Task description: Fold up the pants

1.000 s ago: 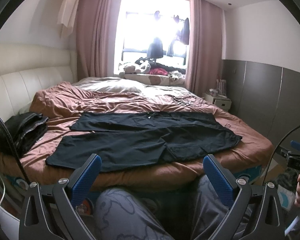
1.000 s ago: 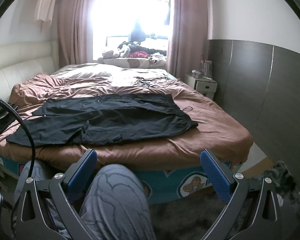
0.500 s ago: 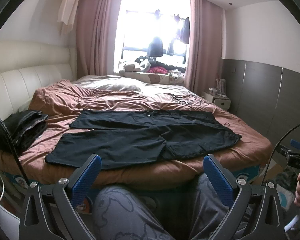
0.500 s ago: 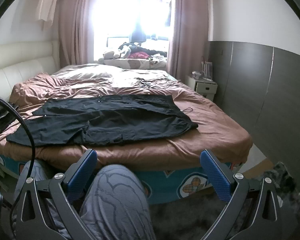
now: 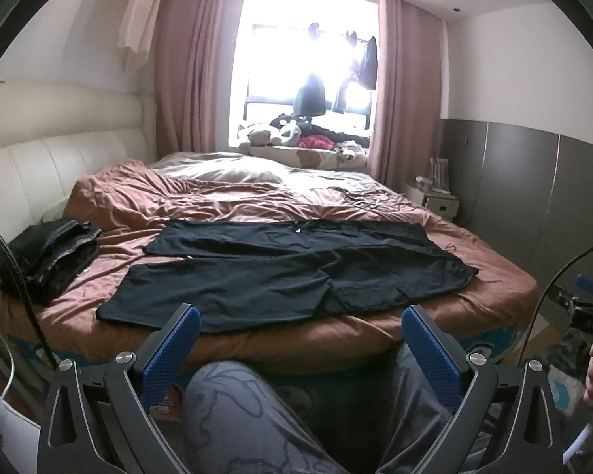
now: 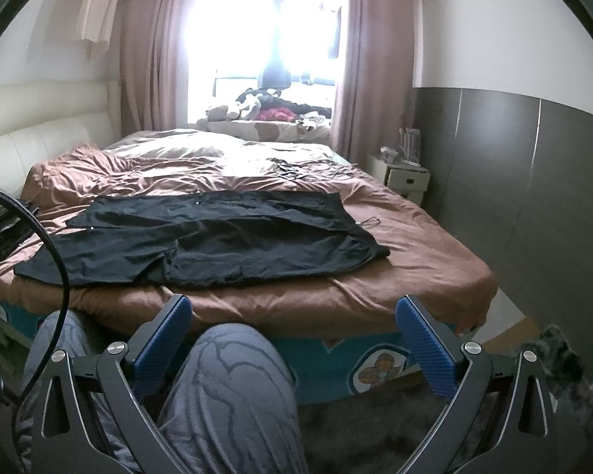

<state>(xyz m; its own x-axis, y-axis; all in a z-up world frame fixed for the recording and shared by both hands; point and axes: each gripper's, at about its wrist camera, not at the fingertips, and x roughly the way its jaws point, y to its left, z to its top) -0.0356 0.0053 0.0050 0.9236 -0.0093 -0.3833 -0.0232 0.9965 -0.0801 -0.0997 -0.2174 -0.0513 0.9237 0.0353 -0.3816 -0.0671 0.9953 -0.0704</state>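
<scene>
I've grasped nothing: both grippers, left (image 5: 300, 322) and right (image 6: 294, 312), gape open short of the black pants (image 5: 280, 276); next I reach for a leg hem.

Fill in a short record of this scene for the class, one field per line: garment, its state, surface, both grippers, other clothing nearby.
garment: black pants
state: spread flat and unfolded, legs toward the headboard side, waist toward the foot of the bed
surface: brown bedsheet
left gripper: open, held short of the bed, holding nothing
right gripper: open, held short of the bed, holding nothing
other clothing: dark pile beside the pant legs, apart from them
fold progress: not begun
</scene>
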